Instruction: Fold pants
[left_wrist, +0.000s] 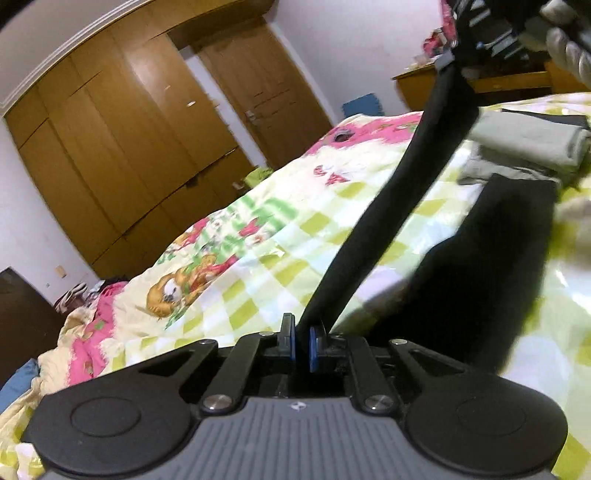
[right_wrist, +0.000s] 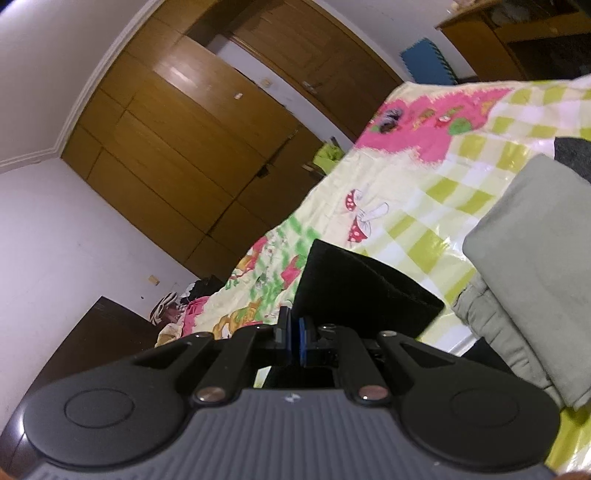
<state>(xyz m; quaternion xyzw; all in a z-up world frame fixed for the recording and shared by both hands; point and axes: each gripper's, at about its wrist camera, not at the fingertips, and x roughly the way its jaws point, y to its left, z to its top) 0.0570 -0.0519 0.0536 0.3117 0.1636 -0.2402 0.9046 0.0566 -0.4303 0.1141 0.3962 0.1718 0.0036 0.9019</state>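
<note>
The black pants (left_wrist: 391, 206) hang in a taut band above a bed. My left gripper (left_wrist: 302, 343) is shut on one end of the band. The band runs up to my right gripper (left_wrist: 448, 61) at the top right, which is shut on the other end. The rest of the pants (left_wrist: 491, 280) droops onto the bedspread. In the right wrist view my right gripper (right_wrist: 295, 338) is shut on the black pants (right_wrist: 354, 288), which fold just past the fingertips.
The bed has a green-checked cartoon bedspread (left_wrist: 258, 236). A stack of folded grey-green clothes (right_wrist: 535, 266) lies on it, also seen in the left wrist view (left_wrist: 532, 144). Wooden wardrobes (left_wrist: 122, 147) and a door (left_wrist: 266, 96) stand behind. A wooden desk (left_wrist: 480, 81) is at the far right.
</note>
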